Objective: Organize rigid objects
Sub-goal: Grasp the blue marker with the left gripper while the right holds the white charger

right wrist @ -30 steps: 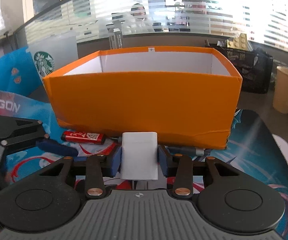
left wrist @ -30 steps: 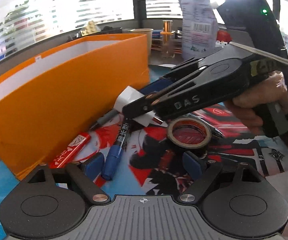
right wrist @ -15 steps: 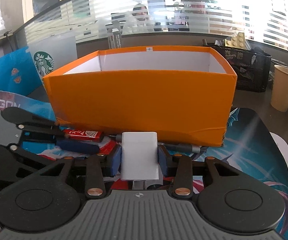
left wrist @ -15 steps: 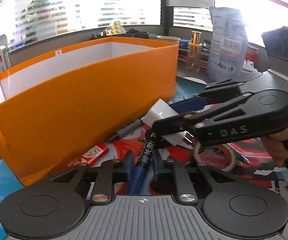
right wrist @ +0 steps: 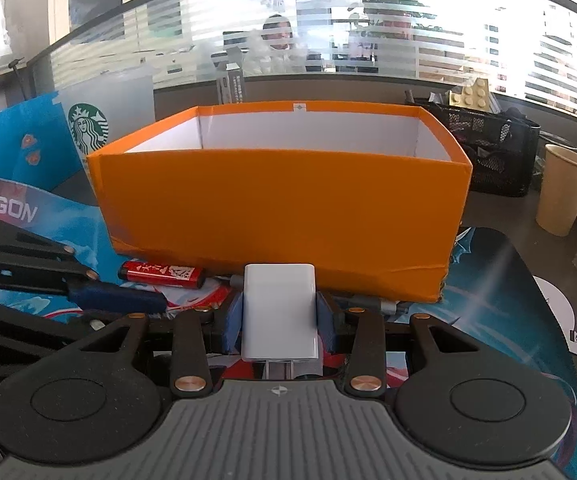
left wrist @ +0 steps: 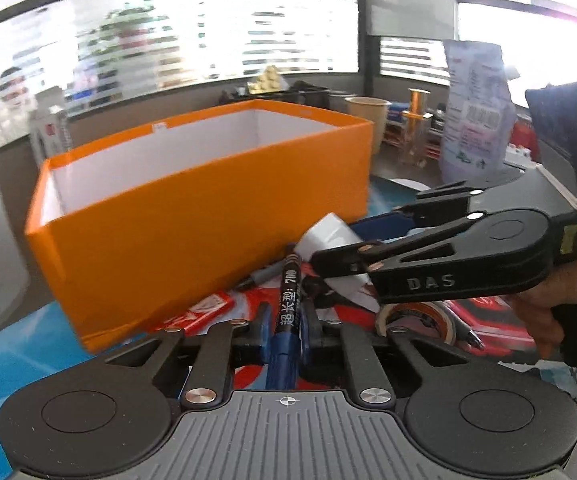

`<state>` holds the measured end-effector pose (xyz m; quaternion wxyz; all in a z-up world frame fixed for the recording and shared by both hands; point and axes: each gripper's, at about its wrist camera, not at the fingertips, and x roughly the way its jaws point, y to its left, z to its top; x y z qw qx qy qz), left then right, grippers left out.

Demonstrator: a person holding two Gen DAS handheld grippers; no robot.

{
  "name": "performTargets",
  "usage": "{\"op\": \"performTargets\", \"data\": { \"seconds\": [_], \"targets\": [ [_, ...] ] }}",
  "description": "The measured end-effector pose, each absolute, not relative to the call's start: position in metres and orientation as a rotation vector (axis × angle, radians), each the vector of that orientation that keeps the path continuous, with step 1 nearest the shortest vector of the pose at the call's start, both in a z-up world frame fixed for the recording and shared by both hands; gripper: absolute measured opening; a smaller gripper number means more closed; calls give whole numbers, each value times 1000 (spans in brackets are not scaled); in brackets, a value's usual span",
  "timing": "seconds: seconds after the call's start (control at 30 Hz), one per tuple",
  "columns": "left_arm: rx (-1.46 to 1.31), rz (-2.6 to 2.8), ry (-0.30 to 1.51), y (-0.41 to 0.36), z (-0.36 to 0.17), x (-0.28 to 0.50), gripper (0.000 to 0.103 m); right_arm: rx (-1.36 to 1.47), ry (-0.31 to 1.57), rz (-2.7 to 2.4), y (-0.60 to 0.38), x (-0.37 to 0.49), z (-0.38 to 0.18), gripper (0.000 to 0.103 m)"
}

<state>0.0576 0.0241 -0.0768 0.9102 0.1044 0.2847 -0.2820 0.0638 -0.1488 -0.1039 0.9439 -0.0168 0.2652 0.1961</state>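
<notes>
My left gripper (left wrist: 284, 326) is shut on a blue and black marker (left wrist: 287, 312), lifted a little off the printed mat and pointing toward the orange box (left wrist: 192, 236). My right gripper (right wrist: 279, 322) is shut on a white charger block (right wrist: 279, 312), held just in front of the orange box's (right wrist: 288, 208) near wall. In the left wrist view the right gripper (left wrist: 320, 262) reaches in from the right with the charger (left wrist: 330, 236) in it. The left gripper's fingers (right wrist: 116, 298) show at the left of the right wrist view.
A red lighter (right wrist: 162, 274) and a grey pen (left wrist: 262, 276) lie against the foot of the box. A tape roll (left wrist: 416, 318) sits on the mat under the right gripper. A paper cup (right wrist: 564, 188), a black mesh basket (right wrist: 492, 156) and a blue bag (right wrist: 24, 148) stand around the box.
My left gripper went from wide open to shut on the marker, then lifted and tilted it toward the box. The right gripper has kept still with the charger.
</notes>
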Motion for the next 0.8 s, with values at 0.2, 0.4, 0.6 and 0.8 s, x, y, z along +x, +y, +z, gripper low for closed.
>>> {"op": "performTargets", "data": {
  "seconds": [0.2, 0.4, 0.6, 0.8],
  "targets": [
    [139, -512, 594, 42, -70, 52, 12, -37, 514, 408, -147, 58, -96, 36],
    [137, -477, 629, 51, -75, 49, 11, -46, 514, 418, -141, 53, -94, 36],
    [139, -460, 681, 51, -90, 51, 11, -52, 511, 421, -137, 50, -93, 36],
    [178, -462, 683, 41, -96, 56, 17, -51, 513, 420, -138, 50, -94, 36]
  ]
}}
